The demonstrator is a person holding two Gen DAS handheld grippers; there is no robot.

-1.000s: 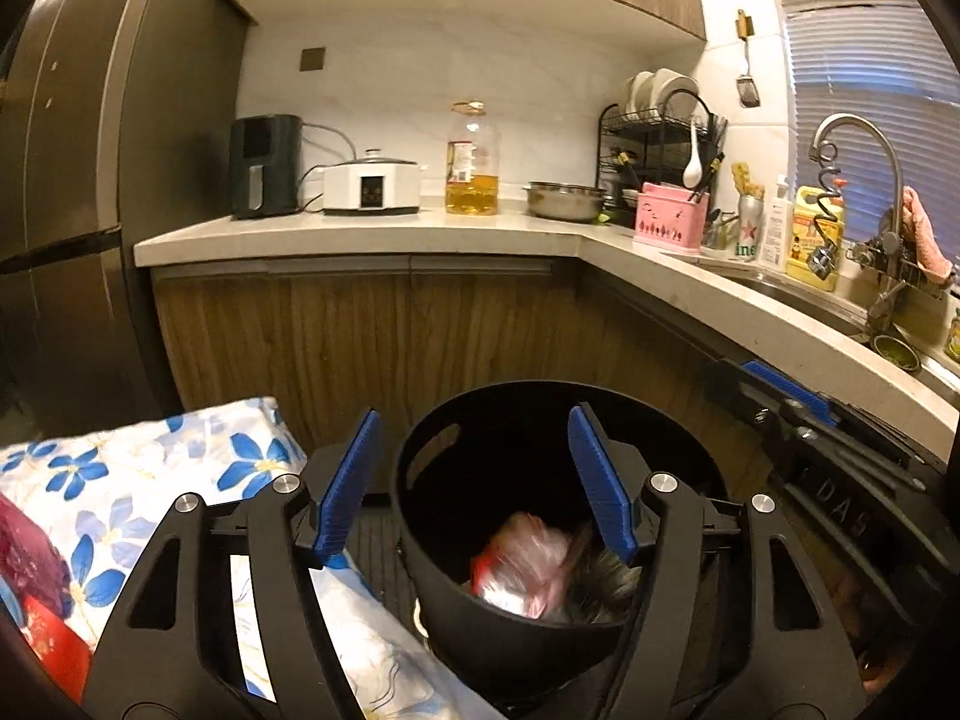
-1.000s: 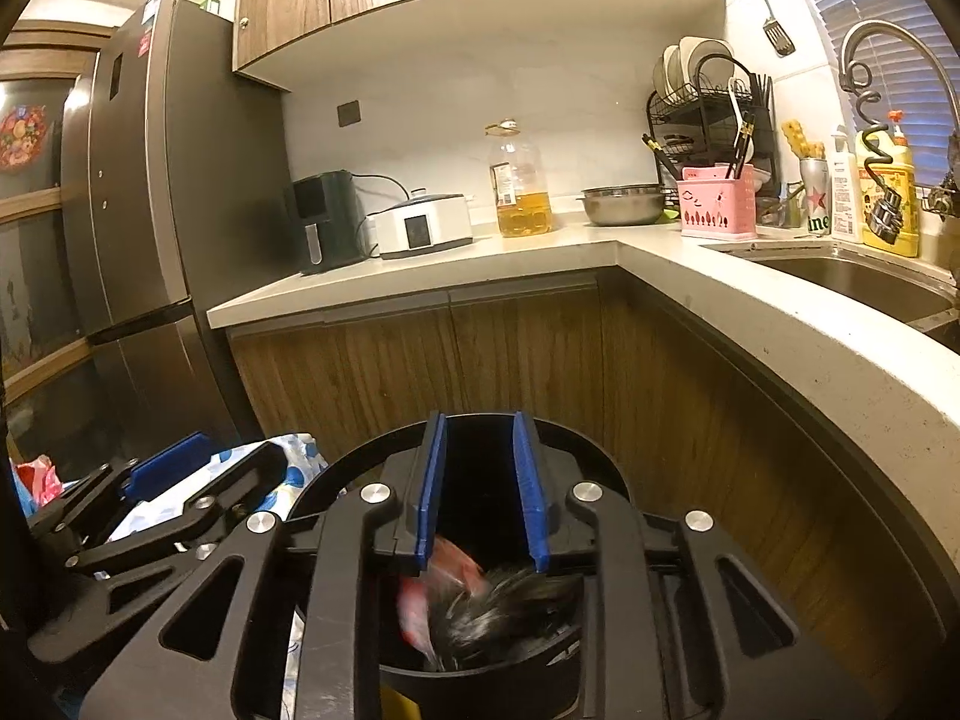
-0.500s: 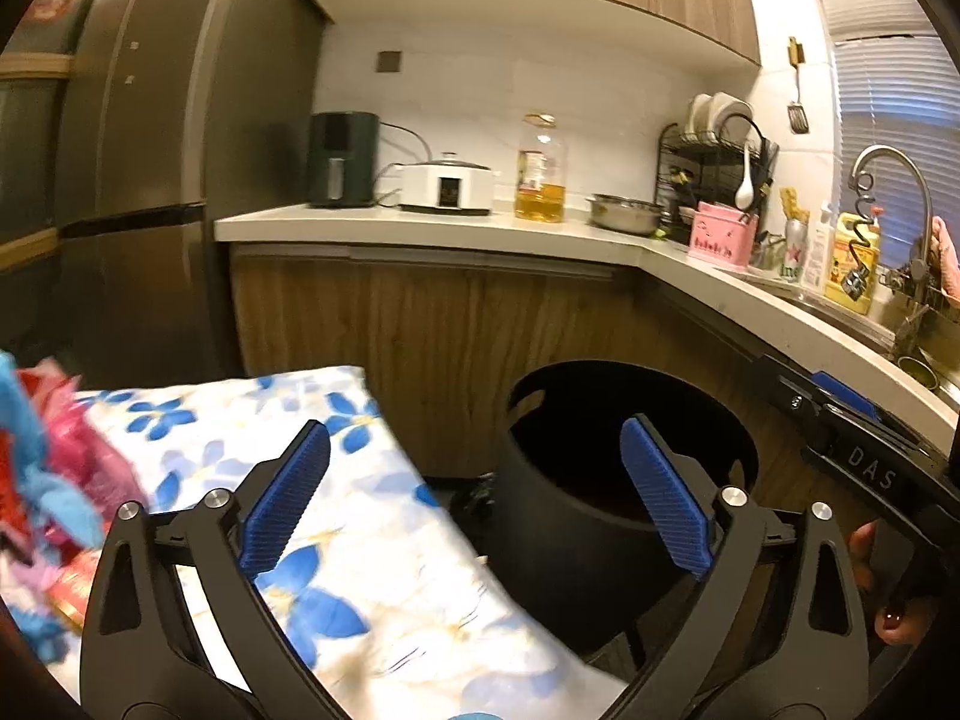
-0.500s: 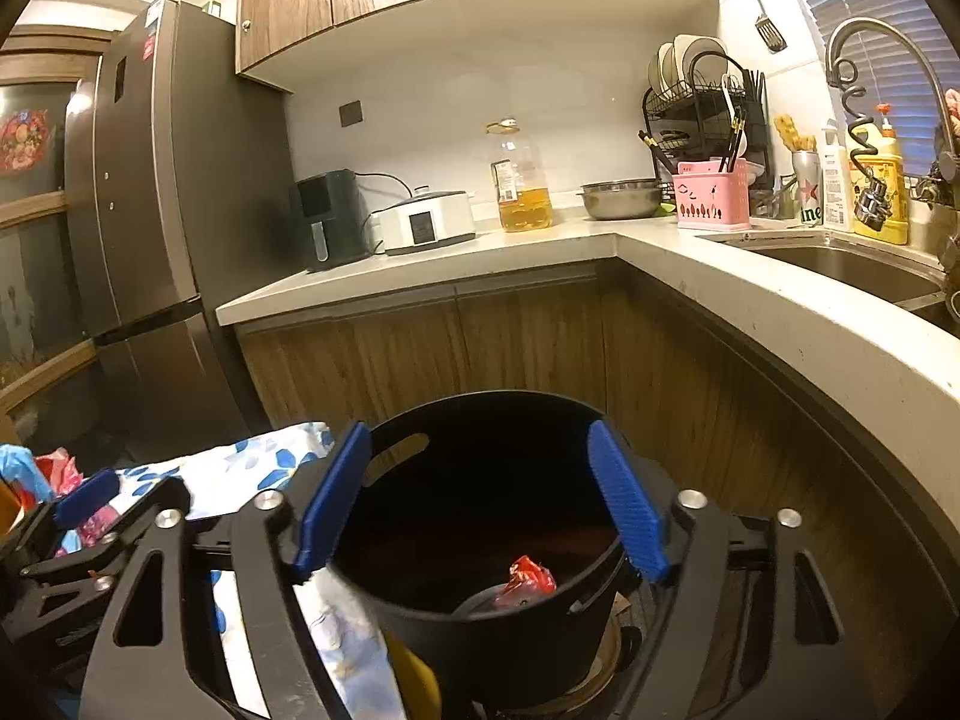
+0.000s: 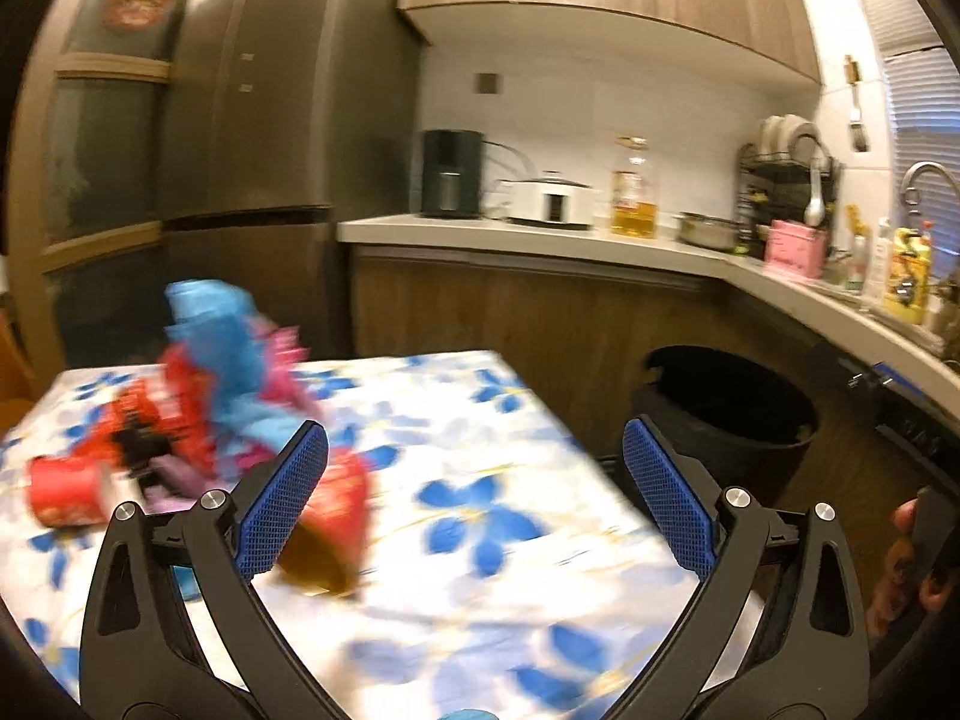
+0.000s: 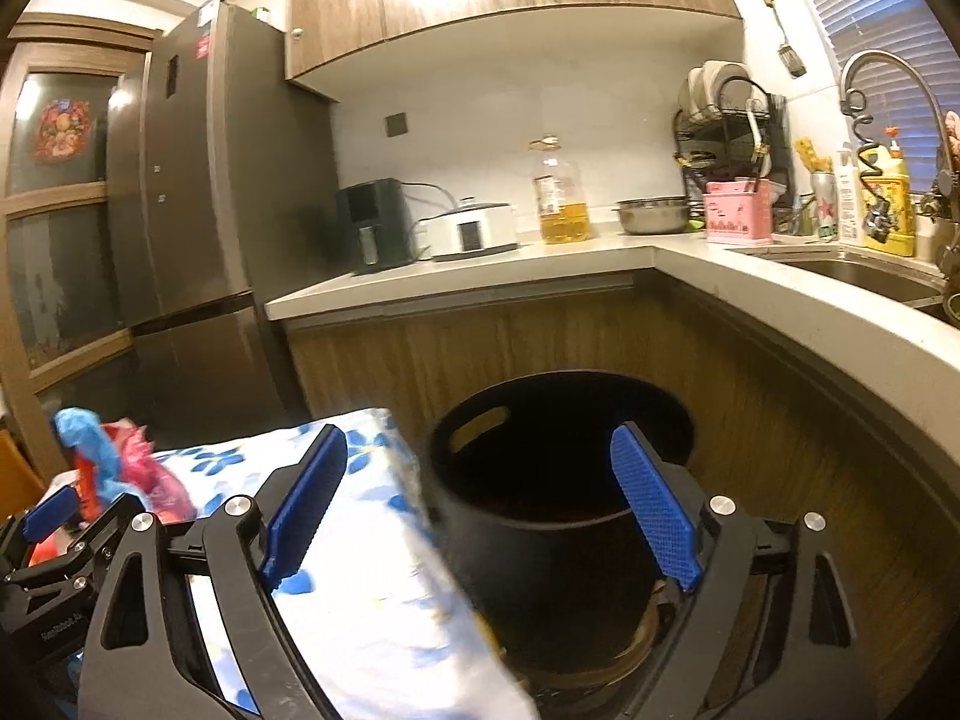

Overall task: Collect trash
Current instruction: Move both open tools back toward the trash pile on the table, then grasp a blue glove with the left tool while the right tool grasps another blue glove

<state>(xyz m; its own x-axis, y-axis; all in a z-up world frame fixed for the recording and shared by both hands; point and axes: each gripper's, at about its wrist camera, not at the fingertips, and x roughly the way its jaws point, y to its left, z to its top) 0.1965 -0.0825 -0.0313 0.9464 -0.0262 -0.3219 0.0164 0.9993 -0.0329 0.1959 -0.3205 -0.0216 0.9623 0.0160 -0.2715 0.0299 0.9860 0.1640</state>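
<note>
A pile of trash (image 5: 198, 408), red, blue and pink wrappers and bags, lies on the floral-cloth table (image 5: 480, 570) at the left; it also shows in the right wrist view (image 6: 114, 468). A red packet (image 5: 336, 516) lies just right of my left finger. The black bin (image 6: 558, 510) stands on the floor beside the table; it also shows in the left wrist view (image 5: 726, 414). My left gripper (image 5: 474, 498) is open and empty above the table. My right gripper (image 6: 480, 510) is open and empty, in front of the bin.
A wooden-fronted L-shaped counter (image 6: 750, 282) runs behind and right of the bin, with appliances, an oil bottle (image 6: 561, 192), a dish rack and a sink. A tall fridge (image 6: 198, 210) stands at the left behind the table.
Both grippers have opened wide and drawn back from the bin. The left one has swung left over the table, toward the trash pile. Trash seen dropping into the bin is out of sight now.
</note>
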